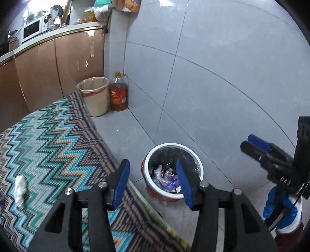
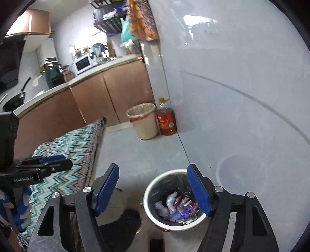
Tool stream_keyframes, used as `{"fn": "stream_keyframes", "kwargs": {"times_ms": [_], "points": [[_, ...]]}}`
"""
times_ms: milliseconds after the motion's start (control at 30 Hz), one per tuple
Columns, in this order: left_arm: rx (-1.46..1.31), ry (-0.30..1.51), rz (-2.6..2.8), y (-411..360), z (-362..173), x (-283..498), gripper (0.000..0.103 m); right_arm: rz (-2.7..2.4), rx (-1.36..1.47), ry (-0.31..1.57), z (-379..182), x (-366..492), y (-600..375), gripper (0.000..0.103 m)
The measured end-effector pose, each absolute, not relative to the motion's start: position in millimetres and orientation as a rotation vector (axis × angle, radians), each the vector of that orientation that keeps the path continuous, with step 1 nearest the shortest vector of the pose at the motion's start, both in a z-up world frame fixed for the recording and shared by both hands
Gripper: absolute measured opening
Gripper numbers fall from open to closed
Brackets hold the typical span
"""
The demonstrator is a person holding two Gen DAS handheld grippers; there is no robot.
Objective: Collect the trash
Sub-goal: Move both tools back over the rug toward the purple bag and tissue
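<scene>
Both jaws released, empty. Left gripper (image 1: 153, 180) and right gripper (image 2: 153, 190) hang above small bin (image 1: 197, 164) with wrappers inside. Crumpled tissue (image 1: 20, 189) lies on tablecloth (image 1: 58, 135): approach from above, centre it between pads, clamp firmly, carry over bin.

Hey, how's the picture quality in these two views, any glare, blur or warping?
Left wrist view: sharp, fisheye bends the wall tile lines, window blown out at top left. Right wrist view: softer, glare patch on the wall, the trash bin rim clear, dark corners in both.
</scene>
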State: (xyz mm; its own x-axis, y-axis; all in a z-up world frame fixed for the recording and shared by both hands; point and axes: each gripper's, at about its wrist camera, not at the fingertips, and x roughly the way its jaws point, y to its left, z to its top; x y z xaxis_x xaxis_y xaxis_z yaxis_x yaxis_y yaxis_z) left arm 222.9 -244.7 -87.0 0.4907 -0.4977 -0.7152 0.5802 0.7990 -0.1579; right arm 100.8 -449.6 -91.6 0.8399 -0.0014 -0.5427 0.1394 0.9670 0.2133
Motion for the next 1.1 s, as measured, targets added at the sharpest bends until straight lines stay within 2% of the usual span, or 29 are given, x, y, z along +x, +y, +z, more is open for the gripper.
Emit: {"fn": "stream_keyframes", "kwargs": {"times_ms": [300, 700, 1100], "points": [[0.055, 0.729, -0.584, -170, -51, 191, 0.048, -0.004, 0.189, 0.453, -43, 79, -396, 0.079], [-0.094, 0.521, -0.396, -44, -1, 140, 0.048, 0.131, 0.084, 0.362, 3, 61, -310, 0.080], [-0.112, 0.430, -0.154, 68, 17, 97, 0.052, 0.208, 0.019, 0.317, 24, 54, -257, 0.081]]}}
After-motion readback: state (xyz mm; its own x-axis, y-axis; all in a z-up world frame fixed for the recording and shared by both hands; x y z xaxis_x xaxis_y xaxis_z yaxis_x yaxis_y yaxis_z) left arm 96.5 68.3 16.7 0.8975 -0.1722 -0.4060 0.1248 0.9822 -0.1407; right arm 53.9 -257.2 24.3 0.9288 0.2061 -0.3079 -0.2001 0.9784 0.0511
